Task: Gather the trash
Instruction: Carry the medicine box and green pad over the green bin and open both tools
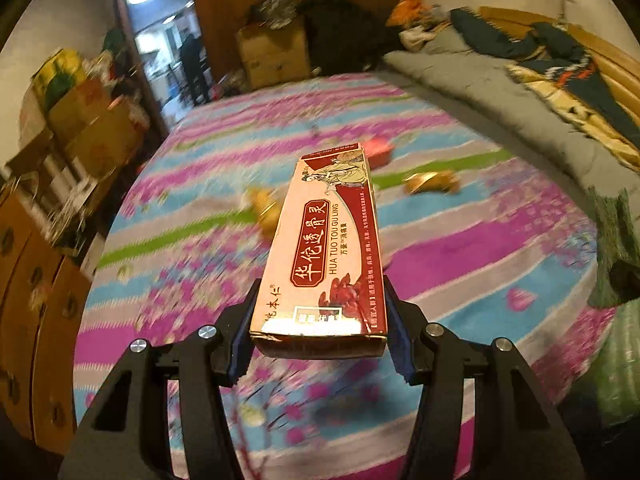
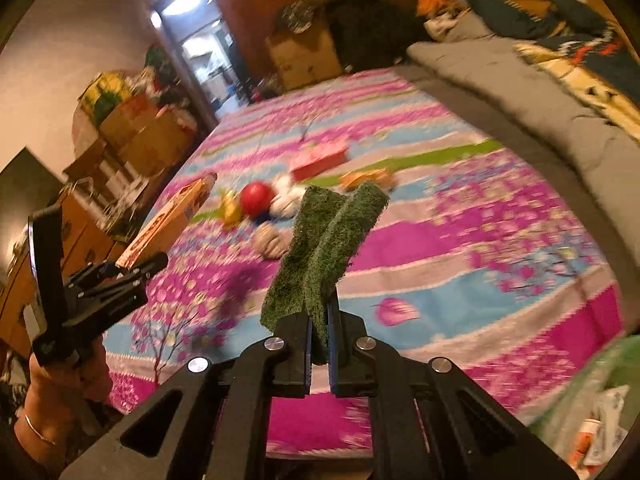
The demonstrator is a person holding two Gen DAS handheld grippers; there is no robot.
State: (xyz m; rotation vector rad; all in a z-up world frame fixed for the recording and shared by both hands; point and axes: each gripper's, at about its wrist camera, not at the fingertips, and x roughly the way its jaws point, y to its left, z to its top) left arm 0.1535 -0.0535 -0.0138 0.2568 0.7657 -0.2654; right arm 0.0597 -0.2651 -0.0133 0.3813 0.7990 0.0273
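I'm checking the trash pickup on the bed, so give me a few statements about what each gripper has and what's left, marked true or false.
1. The left gripper holds a long red and cream box. True.
2. The right gripper is open with nothing in it. False: it is shut on a folded green scrubbing pad.
3. A red ball lies on the bedspread. True.
4. The bedspread is plain white. False: it is striped in pink, blue and green.
5. The long box lies flat on the bed. False: it is held above it.
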